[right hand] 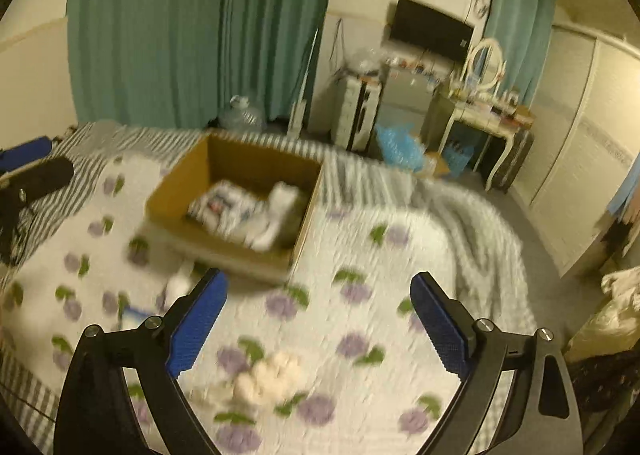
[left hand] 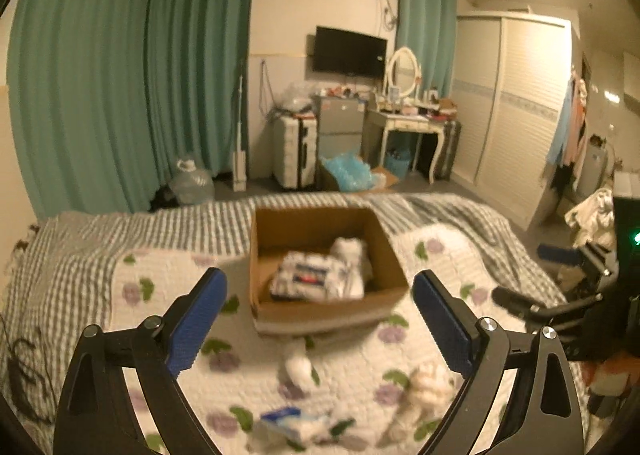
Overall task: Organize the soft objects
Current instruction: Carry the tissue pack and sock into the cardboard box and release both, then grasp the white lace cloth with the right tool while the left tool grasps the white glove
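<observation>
**Both grippers empty above a bed, box partly filled**

Currently two hand-held grippers hover over a floral quilt [left hand: 436, 247] on a bed. The left gripper [left hand: 319, 321] has its blue-padded jaws spread wide, holding nothing. The right gripper [right hand: 319, 321] is likewise spread and empty.

A cardboard box [left hand: 332, 307] sits on the middle of the quilt, toward the foot edge. Inside lie a printed white bundle [left hand: 318, 275] and a white roll [left hand: 352, 251].

Loose soft items lie on the quilt nearer the cameras: a cream fluffy clump [right hand: 268, 375], a small white piece [left hand: 298, 365] just before the box, and a blue-and-white packet [left hand: 288, 421]. Blur hides what they are.

The cream clump sits nearest the right gripper. A good pick would likely lower the jaws astride it, pinch through its middle without snagging the quilt, then lift clear over the box wall.
</observation>
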Demonstrator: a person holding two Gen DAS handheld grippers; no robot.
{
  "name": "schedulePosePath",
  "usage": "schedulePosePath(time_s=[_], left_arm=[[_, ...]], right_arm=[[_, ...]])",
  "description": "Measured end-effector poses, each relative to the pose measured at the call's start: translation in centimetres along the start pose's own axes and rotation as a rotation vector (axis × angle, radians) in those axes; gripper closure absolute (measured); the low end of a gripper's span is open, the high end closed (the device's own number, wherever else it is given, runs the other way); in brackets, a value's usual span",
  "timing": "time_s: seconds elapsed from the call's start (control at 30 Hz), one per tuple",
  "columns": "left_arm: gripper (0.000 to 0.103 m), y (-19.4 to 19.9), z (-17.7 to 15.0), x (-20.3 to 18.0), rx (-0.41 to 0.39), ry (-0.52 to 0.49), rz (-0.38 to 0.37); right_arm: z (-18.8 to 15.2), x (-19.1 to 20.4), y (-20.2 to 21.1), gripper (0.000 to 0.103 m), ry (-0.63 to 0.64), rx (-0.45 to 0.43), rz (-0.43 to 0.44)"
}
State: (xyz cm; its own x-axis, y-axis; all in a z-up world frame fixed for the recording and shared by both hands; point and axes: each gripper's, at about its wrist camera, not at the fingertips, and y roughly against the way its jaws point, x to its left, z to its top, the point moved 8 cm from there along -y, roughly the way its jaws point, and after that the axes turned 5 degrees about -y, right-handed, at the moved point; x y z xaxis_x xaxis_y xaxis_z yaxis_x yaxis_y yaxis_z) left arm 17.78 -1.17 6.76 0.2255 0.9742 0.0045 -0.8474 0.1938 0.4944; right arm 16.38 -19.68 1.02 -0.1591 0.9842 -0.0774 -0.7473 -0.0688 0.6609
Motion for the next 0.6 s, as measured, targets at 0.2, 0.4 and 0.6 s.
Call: schedulePosePath(time_s=[0.2, 0.4, 0.6], left_arm=[[0.008, -0.2, -5.3, -0.9, 0.043, -0.006, 0.041], [0.008, -2.6, -12.1, 0.1, 0.135, 0.035, 0.091], [0.008, -5.2, -16.7, 0.3, 0.21, 0.02, 0.135]], right_arm=[[-7.0, 1.1, -4.3, 0.01, 0.009, 0.117, 0.034], [-12.0, 2.7, -8.3, 0.01, 0.068, 0.201, 0.043], [-14.8, 1.9, -13.4, 0.02, 0.002, 0.329, 0.061]])
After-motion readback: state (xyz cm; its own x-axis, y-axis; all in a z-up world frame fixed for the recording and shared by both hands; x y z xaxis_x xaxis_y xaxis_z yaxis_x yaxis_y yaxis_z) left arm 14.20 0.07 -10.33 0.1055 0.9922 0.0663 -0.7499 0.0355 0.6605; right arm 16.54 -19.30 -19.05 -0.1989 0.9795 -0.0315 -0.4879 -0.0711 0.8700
